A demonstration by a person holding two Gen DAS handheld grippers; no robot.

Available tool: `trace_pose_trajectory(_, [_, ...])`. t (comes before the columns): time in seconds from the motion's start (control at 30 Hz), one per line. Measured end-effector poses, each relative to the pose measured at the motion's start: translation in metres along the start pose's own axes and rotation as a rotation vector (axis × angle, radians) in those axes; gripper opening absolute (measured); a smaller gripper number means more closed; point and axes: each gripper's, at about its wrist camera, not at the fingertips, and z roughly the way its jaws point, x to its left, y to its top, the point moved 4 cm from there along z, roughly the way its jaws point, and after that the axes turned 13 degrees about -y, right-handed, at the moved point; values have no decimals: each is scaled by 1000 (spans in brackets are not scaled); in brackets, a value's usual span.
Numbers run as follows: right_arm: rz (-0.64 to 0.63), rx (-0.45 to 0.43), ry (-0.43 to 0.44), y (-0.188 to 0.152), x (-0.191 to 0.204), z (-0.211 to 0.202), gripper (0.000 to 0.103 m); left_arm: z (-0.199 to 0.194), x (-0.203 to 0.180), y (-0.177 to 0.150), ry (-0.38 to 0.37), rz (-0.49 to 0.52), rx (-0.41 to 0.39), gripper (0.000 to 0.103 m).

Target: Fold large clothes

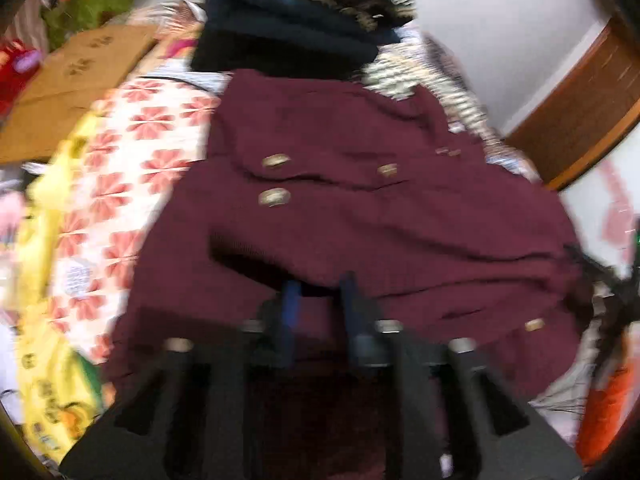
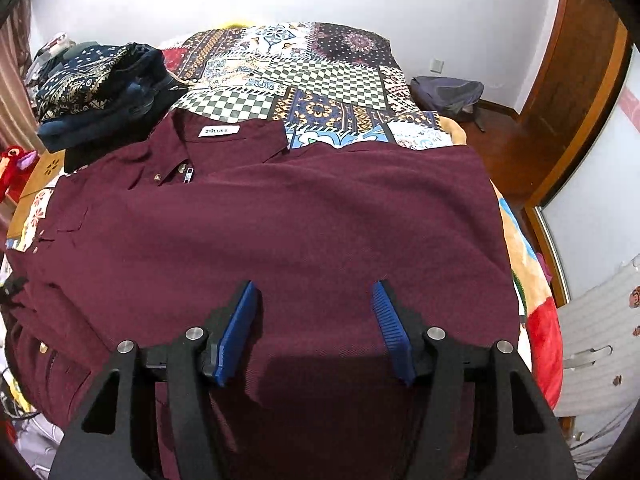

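Note:
A large maroon jacket [image 2: 280, 216] with brass buttons lies spread on the bed, collar and white label at the far side. It also shows in the blurred left wrist view [image 1: 340, 184]. My left gripper [image 1: 320, 288] is low at the jacket's near edge, its blue pads partly closed with a fold of the maroon cloth lying over the tips; whether it grips the cloth is unclear. My right gripper [image 2: 316, 296] is open and empty, hovering just above the flat right half of the jacket.
A stack of folded dark patterned clothes [image 2: 100, 88] sits at the far left of the bed. A patchwork bedspread [image 2: 320, 72] covers the far part. A grey backpack [image 2: 448, 94] lies on the floor by the wall. A wooden door frame [image 2: 580, 100] stands right.

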Motion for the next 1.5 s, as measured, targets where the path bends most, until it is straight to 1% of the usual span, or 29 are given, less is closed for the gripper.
trace_pose_trajectory(0.03, [4, -3, 7, 0, -1, 0, 57, -2, 2, -1, 30, 11, -9, 54])
trace_pose_trajectory(0.2, [25, -3, 39, 1, -7, -1, 57, -17, 14, -5, 122, 21, -36, 54])
trace_pose_trajectory(0.23, [32, -2, 40, 2, -8, -1, 57, -21, 19, -3, 139, 18, -43, 54])
trace_pose_trajectory(0.3, [49, -6, 48, 5, -13, -3, 57, -27, 26, 2, 149, 14, -54, 54])
trace_pose_trajectory(0.37, [69, -13, 59, 10, -20, -5, 57, -32, 30, 14, 169, 18, -73, 54])
trace_pose_trajectory(0.43, [88, -20, 51, 16, -29, -7, 57, -37, 31, 29, 177, 29, -97, 55])
trace_pose_trajectory(0.53, [110, -38, 28, 26, -43, -10, 57, -40, 28, 55, 159, 50, -135, 58])
trace_pose_trajectory(0.7, [181, -42, 3, 42, -73, -5, 57, -35, 26, 94, 144, 95, -156, 60])
trace_pose_trajectory(0.8, [206, -32, -6, 48, -87, 4, 57, -25, 30, 110, 138, 102, -142, 61])
trace_pose_trajectory(0.93, [225, 11, 0, 54, -99, 25, 57, -4, 42, 122, 135, 98, -98, 61])
trace_pose_trajectory(1.13, [202, 91, 25, 59, -106, 57, 57, 41, 65, 136, 83, 37, 6, 61])
trace_pose_trajectory(1.23, [216, 124, 59, 61, -111, 71, 57, 60, 73, 140, 58, 16, 40, 61])
trace_pose_trajectory(1.3, [232, 142, 79, 62, -115, 78, 57, 70, 76, 142, 48, 6, 56, 61])
trace_pose_trajectory(1.37, [240, 157, 76, 63, -117, 84, 57, 79, 78, 144, 52, -3, 67, 61])
trace_pose_trajectory(1.43, [239, 160, 81, 64, -116, 87, 57, 87, 79, 146, 60, -6, 68, 61])
trace_pose_trajectory(1.5, [237, 153, 95, 65, -115, 88, 57, 93, 77, 147, 50, -3, 72, 61])
